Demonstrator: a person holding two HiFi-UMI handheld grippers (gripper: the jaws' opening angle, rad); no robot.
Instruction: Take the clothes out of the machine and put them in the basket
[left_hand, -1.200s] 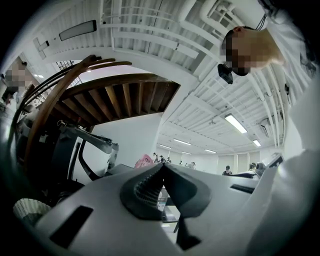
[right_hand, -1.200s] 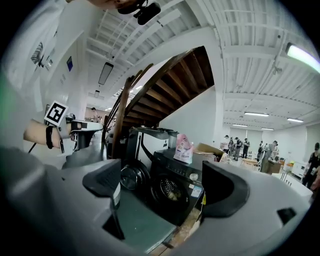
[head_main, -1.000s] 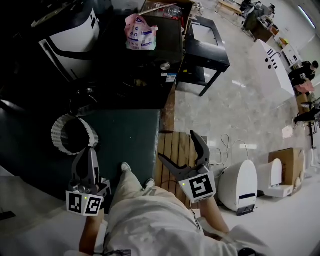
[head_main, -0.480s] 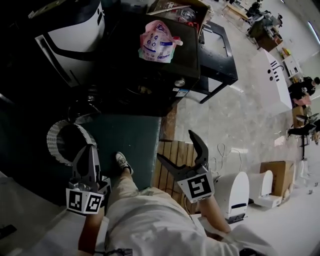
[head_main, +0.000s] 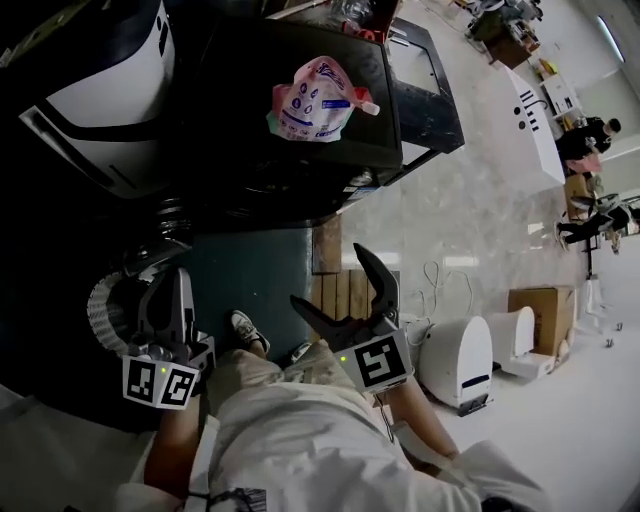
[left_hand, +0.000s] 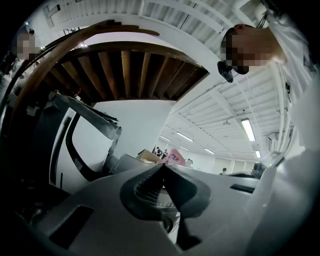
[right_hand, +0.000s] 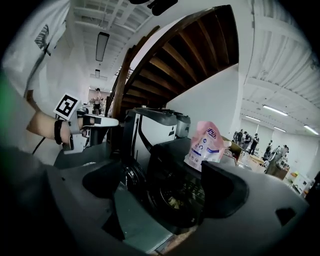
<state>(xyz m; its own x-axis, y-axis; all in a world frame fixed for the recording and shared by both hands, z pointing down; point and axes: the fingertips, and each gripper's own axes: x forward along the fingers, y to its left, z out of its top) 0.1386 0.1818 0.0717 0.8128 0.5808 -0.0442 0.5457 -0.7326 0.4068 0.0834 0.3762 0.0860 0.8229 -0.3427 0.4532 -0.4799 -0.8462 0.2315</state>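
The black washing machine (head_main: 300, 150) stands at the top centre of the head view, a pink detergent pouch (head_main: 315, 95) on its lid. In the right gripper view its round drum opening (right_hand: 172, 197) faces me with something pale inside. A white ribbed basket (head_main: 100, 305) sits on the floor at the left, partly hidden. My left gripper (head_main: 170, 282) is shut and holds nothing, right beside the basket; its jaws (left_hand: 162, 169) meet at the tip. My right gripper (head_main: 327, 275) stands open and empty in front of the machine, its jaws (right_hand: 162, 182) framing the drum.
A dark green mat (head_main: 260, 275) lies before the machine, with wooden slats (head_main: 340, 295) to its right. A large white and black appliance (head_main: 100, 80) is at the top left, a black table (head_main: 435, 95) behind. A white device (head_main: 460, 360) and a cardboard box (head_main: 545, 310) stand at the right.
The view has drawn closer to the machine. Both grippers have shifted up and a little left in it. The left stays shut, the right stays open.
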